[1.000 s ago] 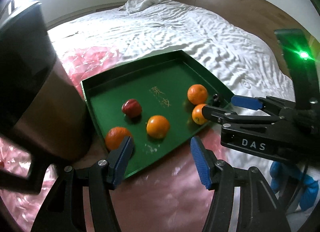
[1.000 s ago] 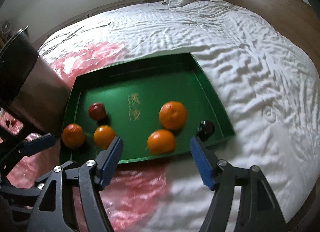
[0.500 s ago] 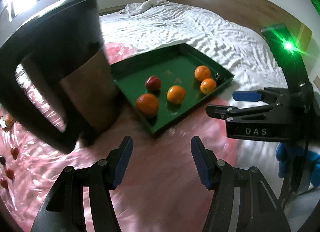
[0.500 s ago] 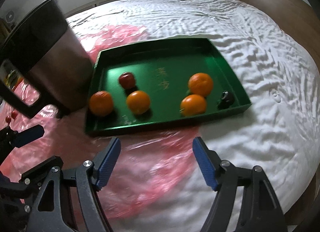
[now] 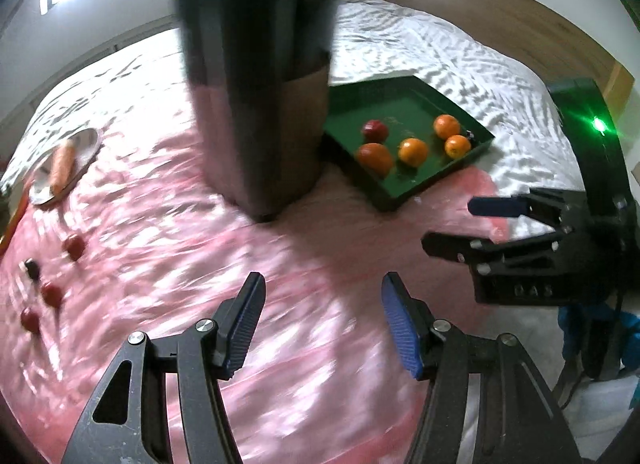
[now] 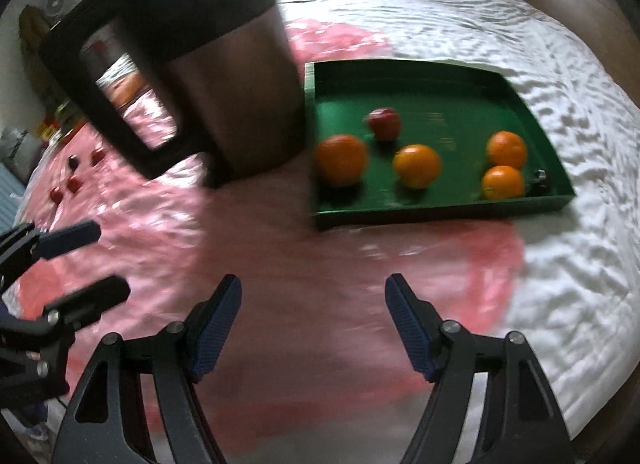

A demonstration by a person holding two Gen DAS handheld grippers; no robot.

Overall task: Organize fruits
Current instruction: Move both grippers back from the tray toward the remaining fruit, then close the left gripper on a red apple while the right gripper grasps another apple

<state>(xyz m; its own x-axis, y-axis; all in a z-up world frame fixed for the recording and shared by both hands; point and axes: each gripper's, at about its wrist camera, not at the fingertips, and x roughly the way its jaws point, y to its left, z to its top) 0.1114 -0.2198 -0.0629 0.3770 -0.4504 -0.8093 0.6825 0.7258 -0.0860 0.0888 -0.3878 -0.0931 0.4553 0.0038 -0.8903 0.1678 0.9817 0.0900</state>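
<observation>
- Left wrist view: the left gripper [image 5: 322, 320] hangs over the pink plastic sheet [image 5: 168, 232] on the bed [image 5: 420, 47], its blue-padded fingers [image 5: 244, 318] spread apart with nothing between them
- Beyond the fingers stands a tall dark kettle [image 5: 260, 87], upright on the sheet; it is the landmark here
- Just right of the kettle lies the green tray [image 5: 404, 199], holding four oranges [image 5: 413, 151] and one red fruit [image 5: 375, 130]
- Well to the kettle's left lie small red fruits [image 5: 75, 246] and one dark fruit [image 5: 31, 267], loose on the sheet
- Farther left of the kettle, a plate [image 5: 86, 143] carries a carrot [image 5: 63, 167]
- Right wrist view: the right gripper [image 6: 314, 322] also has its fingers [image 6: 408, 330] wide apart and empty, over the sheet in front of the kettle and tray
- A small dark object [image 6: 539, 177] sits in the tray corner farthest from the kettle; blur hides what it is
</observation>
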